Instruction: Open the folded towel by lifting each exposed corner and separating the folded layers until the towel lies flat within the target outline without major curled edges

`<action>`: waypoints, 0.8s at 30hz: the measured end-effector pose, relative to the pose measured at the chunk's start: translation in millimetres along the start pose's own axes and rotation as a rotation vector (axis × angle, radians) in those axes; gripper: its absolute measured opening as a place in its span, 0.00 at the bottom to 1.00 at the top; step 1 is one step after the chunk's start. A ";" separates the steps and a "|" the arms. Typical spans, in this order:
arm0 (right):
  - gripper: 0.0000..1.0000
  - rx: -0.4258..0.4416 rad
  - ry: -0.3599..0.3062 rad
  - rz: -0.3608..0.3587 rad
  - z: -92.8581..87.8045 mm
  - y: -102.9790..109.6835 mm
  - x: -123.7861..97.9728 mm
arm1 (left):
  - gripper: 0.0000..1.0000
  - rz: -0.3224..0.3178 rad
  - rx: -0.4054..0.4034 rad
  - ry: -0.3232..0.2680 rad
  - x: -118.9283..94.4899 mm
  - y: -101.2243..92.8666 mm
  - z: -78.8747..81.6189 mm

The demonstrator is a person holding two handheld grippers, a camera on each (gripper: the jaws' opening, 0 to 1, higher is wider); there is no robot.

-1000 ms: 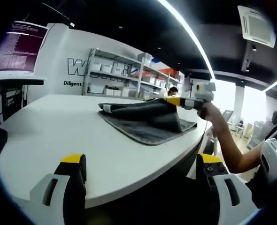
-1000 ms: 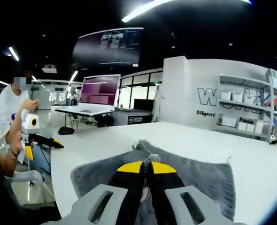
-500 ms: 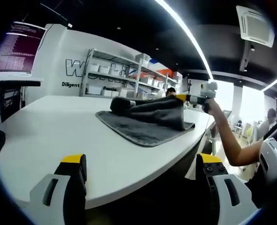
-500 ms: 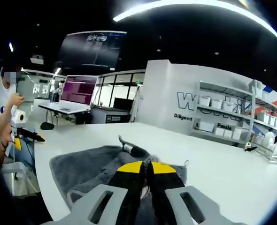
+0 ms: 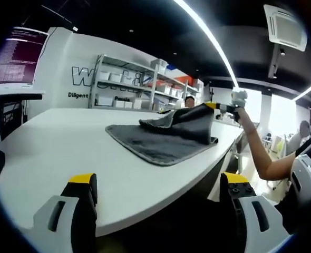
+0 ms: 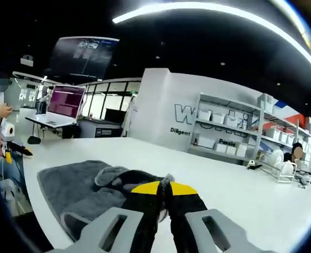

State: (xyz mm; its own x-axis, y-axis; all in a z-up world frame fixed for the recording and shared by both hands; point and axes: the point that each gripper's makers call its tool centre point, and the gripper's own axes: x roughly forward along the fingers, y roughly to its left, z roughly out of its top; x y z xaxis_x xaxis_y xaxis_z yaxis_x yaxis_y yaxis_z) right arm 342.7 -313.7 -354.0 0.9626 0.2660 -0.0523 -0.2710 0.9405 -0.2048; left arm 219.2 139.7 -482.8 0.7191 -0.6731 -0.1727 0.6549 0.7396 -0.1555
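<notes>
your right tool [image 6: 165,188], pinching the towel [image 5: 161,138] corner, has carried the top layer over toward 3 o'clock (half unfolded); left tool [image 5: 158,182] spread, idle over the worktop [image 5: 60,142].

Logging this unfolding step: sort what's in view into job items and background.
Job: grey towel; right claw, shut on a lifted towel corner; left claw, open, off the towel; white table.

Background: shelving with bins; laptop; ceiling air unit.
</notes>
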 end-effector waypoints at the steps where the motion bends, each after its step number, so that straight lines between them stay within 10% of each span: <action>1: 0.02 0.001 0.006 -0.011 -2.3 -6.1 -1.8 | 0.95 0.001 0.001 0.001 0.2 0.0 0.3; 24: 0.02 0.018 0.106 -0.277 -54.1 -119.7 -60.8 | 0.94 -0.023 0.013 0.021 14.4 -10.6 2.4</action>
State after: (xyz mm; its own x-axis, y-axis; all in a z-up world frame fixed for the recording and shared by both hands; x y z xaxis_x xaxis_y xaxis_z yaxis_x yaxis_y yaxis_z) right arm 316.9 -453.9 -379.2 0.9949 -0.0239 -0.0984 0.0029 0.9781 -0.2083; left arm 223.1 122.1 -481.4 0.6989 -0.6895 -0.1899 0.6742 0.7238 -0.1468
